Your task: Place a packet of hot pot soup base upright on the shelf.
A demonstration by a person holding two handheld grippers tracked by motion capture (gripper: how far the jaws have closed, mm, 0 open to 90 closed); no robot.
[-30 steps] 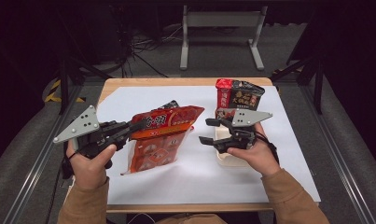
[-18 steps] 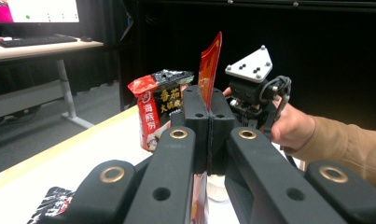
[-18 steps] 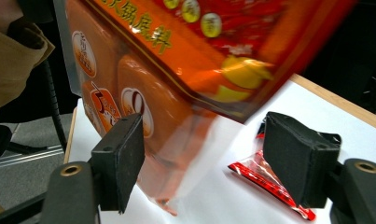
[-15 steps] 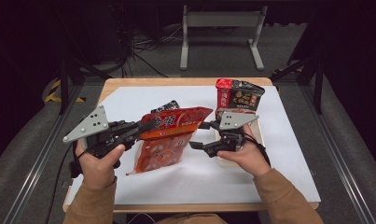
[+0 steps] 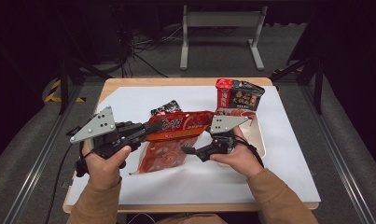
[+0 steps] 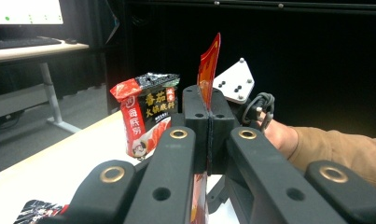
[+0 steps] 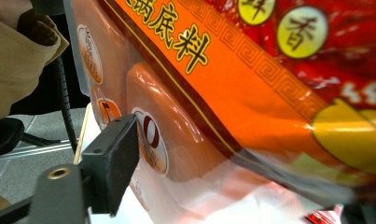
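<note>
Tongs of the left gripper [image 5: 146, 130] are clamped on the edge of a red-and-orange hot-pot seasoning pouch [image 5: 176, 126], which is held raised above the white sheet [image 5: 279, 158] covering the wooden tabletop [image 5: 129, 84]. In the left gripper view the two jaws are seen pressed flat together, with a thin red edge of the pouch [image 6: 208, 70] standing up between them. The pouch is stretched from those tongs toward the middle of the sheet, its lower clear part hanging down to the surface. A small dark packet [image 5: 166, 108] lies on the sheet just behind the pouch.

Right of the pouch, the tongs of the right gripper [image 5: 189, 150] are pointed at its lower right part. In the right gripper view one jaw is seen beside the pouch's glossy face [image 7: 251, 84], the other jaw is hidden, and it cannot be told whether these tongs are open or closed.

Farther right, at the back of the sheet, a red-and-black tomato hot-pot base packet [image 5: 238, 95] stands upright, and a cream tray [image 5: 259, 135] lies near the right hand [image 5: 239, 156].
</note>
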